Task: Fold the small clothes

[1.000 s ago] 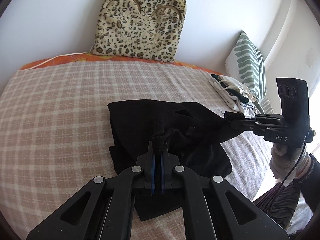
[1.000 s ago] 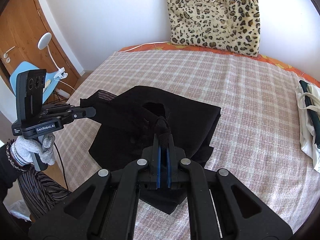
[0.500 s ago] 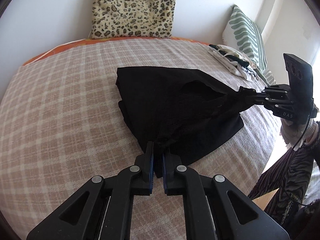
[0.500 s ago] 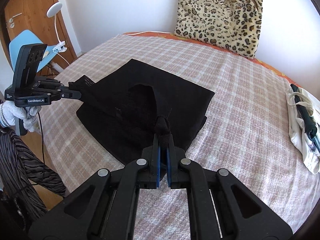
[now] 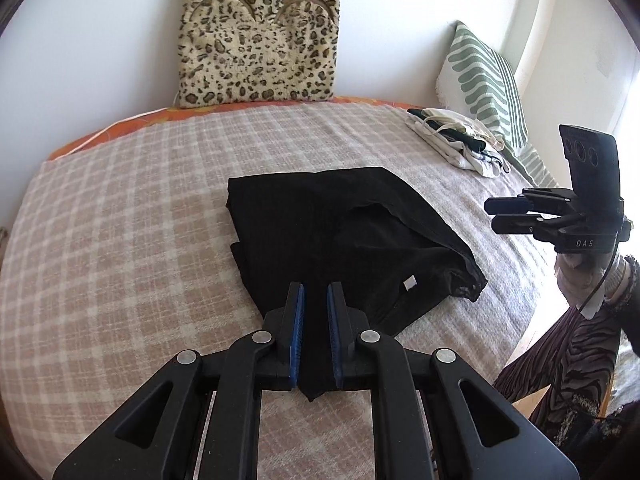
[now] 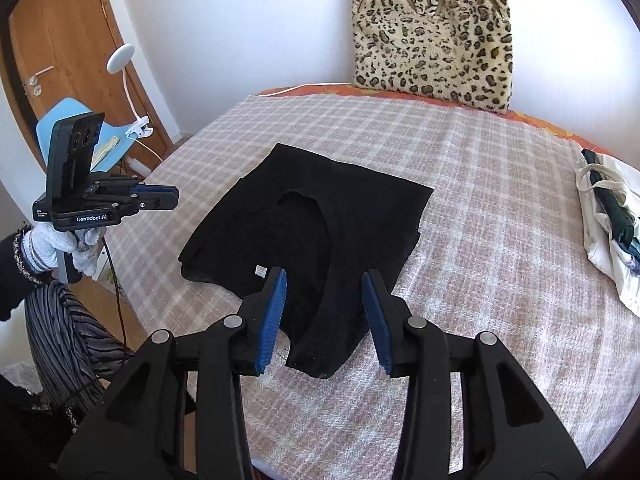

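A black garment (image 5: 340, 240) lies spread on the checked bedspread (image 5: 120, 240), neckline and small white label facing up; it also shows in the right wrist view (image 6: 320, 224). My left gripper (image 5: 316, 292) is open a little, with a near strap of the garment lying between its blue pads. It also shows at the left of the right wrist view (image 6: 160, 196). My right gripper (image 6: 324, 280) is wide open just above the garment's near edge, holding nothing. It shows at the right of the left wrist view (image 5: 496, 216), apart from the cloth.
A leopard-print cushion (image 5: 260, 36) leans on the back wall. A striped green pillow (image 5: 484, 80) and a pile of light clothes (image 5: 460, 140) sit at the bed's right. A door (image 6: 60, 60), blue chair (image 6: 76, 120) and white lamp (image 6: 120, 56) stand off the left side.
Both grippers have let go of the black garment and opened. The garment, stretched between them before, now lies on the bed. The right gripper has drawn back from the cloth.
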Demonstrator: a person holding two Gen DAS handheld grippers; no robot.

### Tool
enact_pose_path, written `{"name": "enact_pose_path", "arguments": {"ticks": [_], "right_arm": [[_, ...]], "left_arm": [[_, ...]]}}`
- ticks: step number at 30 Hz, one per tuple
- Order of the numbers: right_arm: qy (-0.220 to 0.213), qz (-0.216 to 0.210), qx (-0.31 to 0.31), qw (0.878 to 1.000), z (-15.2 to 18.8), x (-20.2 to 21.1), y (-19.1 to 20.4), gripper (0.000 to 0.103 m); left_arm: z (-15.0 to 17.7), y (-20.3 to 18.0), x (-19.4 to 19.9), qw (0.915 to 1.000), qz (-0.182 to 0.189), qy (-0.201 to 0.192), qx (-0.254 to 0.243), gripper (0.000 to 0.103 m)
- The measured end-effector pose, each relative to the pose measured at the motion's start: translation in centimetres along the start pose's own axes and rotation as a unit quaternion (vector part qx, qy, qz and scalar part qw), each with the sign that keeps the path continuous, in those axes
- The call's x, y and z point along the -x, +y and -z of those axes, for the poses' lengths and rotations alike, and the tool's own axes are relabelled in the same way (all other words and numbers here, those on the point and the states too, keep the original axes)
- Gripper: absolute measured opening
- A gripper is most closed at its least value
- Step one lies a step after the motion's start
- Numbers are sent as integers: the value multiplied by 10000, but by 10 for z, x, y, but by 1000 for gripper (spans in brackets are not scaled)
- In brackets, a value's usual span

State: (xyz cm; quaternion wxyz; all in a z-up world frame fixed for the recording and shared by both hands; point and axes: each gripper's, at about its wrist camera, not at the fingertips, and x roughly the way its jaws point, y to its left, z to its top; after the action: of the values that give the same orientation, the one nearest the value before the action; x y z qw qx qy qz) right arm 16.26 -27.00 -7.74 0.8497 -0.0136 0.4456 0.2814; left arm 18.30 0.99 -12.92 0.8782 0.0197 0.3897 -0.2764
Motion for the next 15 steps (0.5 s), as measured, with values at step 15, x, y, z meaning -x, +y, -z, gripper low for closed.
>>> {"name": "enact_pose_path", "arguments": {"ticks": [15], "right_arm": [[308, 185, -1055, 9938, -27, -81, -46, 42]], "left_arm": [[4, -69, -72, 9943, 823, 485, -469, 14]]}}
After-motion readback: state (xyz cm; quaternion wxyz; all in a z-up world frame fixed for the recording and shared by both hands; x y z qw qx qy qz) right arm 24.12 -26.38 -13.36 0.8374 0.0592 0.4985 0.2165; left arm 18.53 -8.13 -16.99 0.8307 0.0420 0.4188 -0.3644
